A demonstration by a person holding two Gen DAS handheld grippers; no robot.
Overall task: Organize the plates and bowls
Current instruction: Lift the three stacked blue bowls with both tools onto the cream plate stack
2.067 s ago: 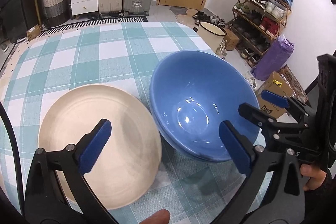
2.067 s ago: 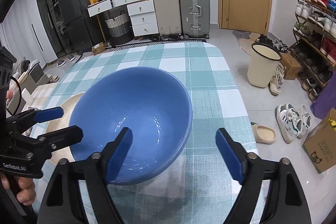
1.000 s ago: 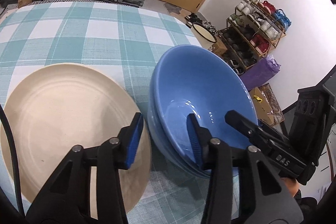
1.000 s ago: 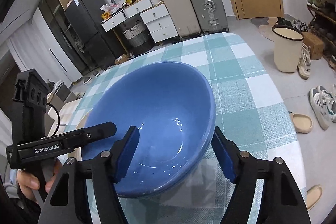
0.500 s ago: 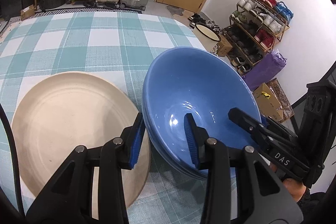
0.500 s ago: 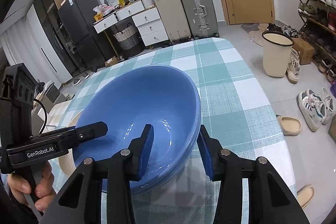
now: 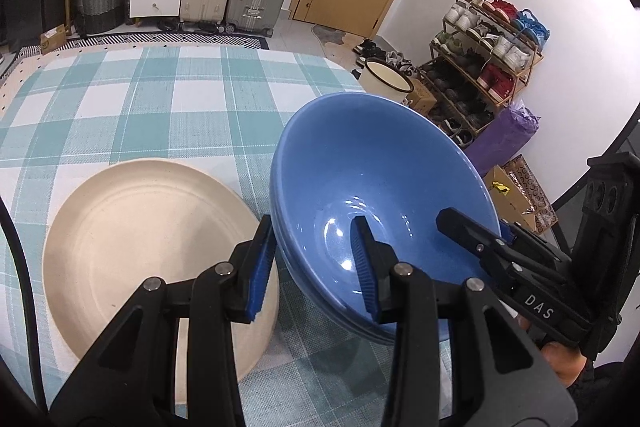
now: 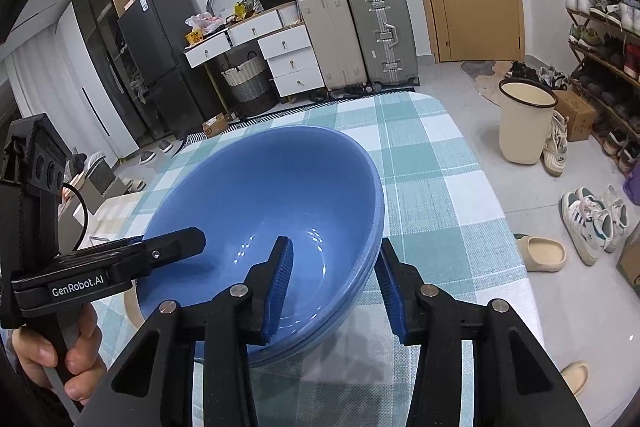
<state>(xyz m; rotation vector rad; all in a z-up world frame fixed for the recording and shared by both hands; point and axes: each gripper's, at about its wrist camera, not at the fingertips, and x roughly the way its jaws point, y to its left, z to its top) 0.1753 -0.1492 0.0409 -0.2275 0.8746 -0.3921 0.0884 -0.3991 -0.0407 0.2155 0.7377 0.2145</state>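
Observation:
A stack of blue bowls (image 7: 372,179) sits on the checked tablecloth, with a cream plate (image 7: 140,251) beside it on the left. My left gripper (image 7: 314,267) is shut on the stack's left rim, one pad inside and one outside. My right gripper (image 8: 336,287) is shut on the stack's right rim (image 8: 376,227) the same way. The stack also fills the middle of the right wrist view (image 8: 264,195). Each gripper shows in the other's view: the right (image 7: 508,251) and the left (image 8: 120,263).
The table (image 7: 160,99) carries a teal and white checked cloth. Its right edge (image 8: 500,211) drops to a floor with shoes and slippers. A cream bin (image 8: 526,121), a shoe rack (image 7: 488,47) and suitcases (image 8: 360,35) stand beyond.
Both grippers came in from open and closed onto opposite rims of the blue bowl stack. The stack looks slightly raised and shifted since the earliest frames.

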